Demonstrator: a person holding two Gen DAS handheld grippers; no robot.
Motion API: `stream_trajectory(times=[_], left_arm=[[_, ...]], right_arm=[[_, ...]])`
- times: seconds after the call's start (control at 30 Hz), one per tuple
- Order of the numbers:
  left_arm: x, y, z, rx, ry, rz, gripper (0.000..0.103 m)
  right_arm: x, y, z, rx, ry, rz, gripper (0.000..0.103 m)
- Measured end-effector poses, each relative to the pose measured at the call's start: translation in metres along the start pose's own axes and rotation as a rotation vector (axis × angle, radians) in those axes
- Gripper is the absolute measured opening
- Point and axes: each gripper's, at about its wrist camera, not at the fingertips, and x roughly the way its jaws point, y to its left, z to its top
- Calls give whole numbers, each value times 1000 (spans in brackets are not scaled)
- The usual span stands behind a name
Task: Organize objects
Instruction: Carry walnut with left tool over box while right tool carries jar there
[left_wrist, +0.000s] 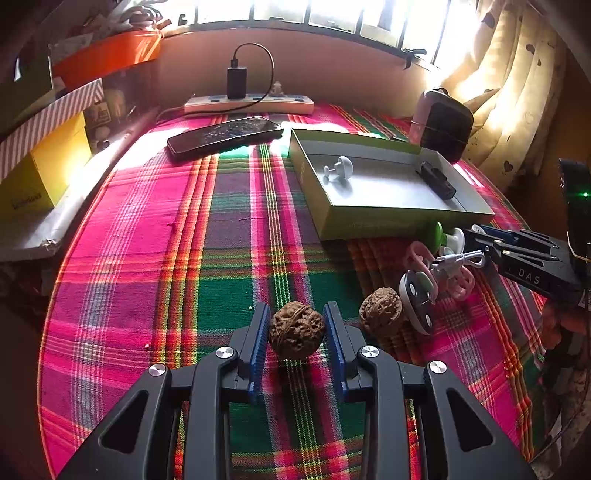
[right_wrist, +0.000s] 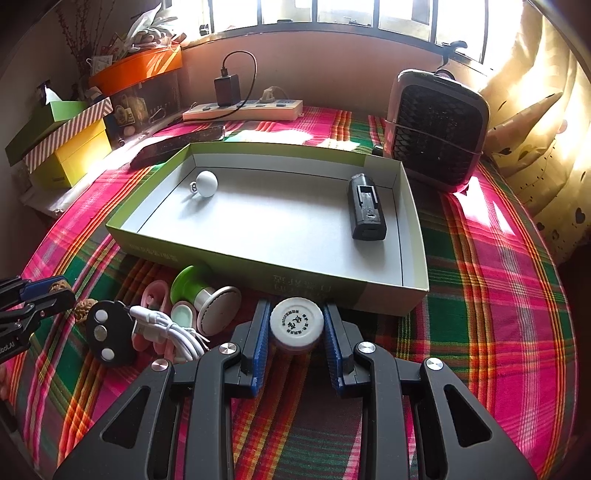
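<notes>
My left gripper (left_wrist: 296, 314) is shut on a brown walnut (left_wrist: 296, 334) just above the plaid cloth. A second walnut (left_wrist: 381, 312) lies to its right, against a round black-and-white gadget (left_wrist: 417, 299). My right gripper (right_wrist: 295, 314) is shut on a small white round jar (right_wrist: 296, 324) with printed characters on its lid, close to the front wall of the shallow green-edged box (right_wrist: 376, 295). Inside the box lie a white mushroom-shaped knob (right_wrist: 205, 183) and a black rectangular device (right_wrist: 366, 207). In the left wrist view the right gripper (left_wrist: 476, 230) shows at the right.
A pile left of the jar holds a green-and-white knob (right_wrist: 195, 291), pink rings (right_wrist: 155, 295), a white cable (right_wrist: 166, 325) and a black three-button disc (right_wrist: 105, 334). A phone (left_wrist: 225, 134), a power strip (left_wrist: 249, 103), a small heater (right_wrist: 436, 129) and stacked boxes (right_wrist: 70, 147) line the back and left.
</notes>
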Motion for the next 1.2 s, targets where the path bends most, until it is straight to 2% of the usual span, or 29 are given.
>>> stream_trajectory(times=[0.63, 1.2], left_arm=[[-9, -20, 29, 53, -48, -34, 28], [14, -43, 68, 96, -52, -68, 28]], right_arm=[[-15, -2, 11, 18, -31, 42, 28], [-7, 0, 47, -6, -46, 87, 28]])
